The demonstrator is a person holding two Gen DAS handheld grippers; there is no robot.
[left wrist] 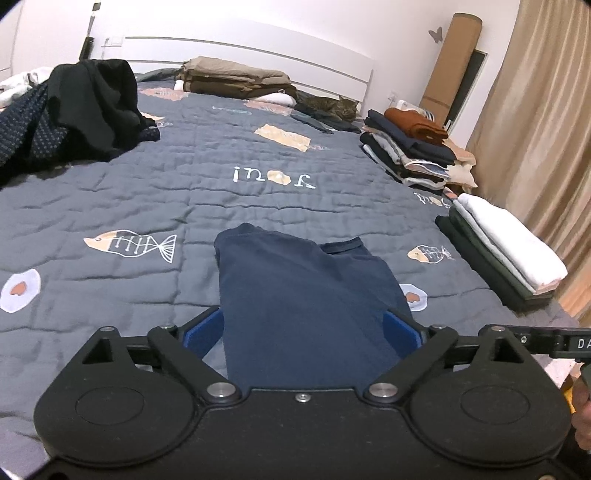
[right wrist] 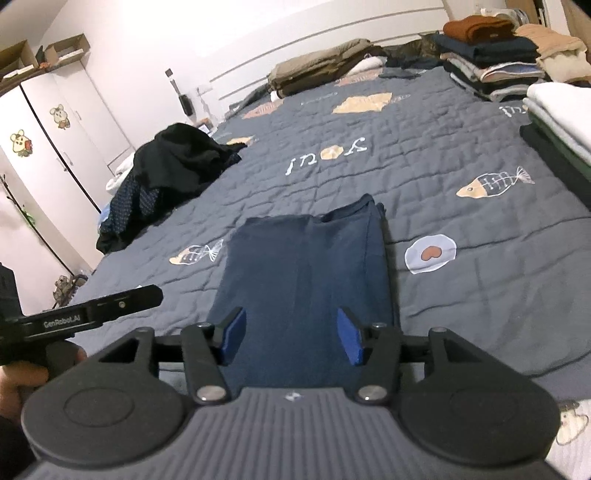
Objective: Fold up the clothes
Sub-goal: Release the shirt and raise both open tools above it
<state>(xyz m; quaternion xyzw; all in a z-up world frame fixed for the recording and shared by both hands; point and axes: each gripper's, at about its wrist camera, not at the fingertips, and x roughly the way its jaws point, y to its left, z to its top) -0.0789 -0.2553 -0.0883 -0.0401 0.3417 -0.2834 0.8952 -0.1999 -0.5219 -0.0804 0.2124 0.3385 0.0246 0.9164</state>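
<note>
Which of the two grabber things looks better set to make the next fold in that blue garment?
Probably the left gripper: its open fingers straddle the full near edge of the blue garment. The right gripper is open too, but narrower, hovering over the cloth's middle. It is a close call; both may be needed.

Indoor light, even, moderately bright; soft shadows only. Wall (right wrist: pixel 155 33) washed out pinkish, mild glare. Strong fisheye bend + dark vignette at corners. Near tongs (right wrist: pixel 291 334) slightly soft; far bed (left wrist: pixel 258 158) grainy.
</note>
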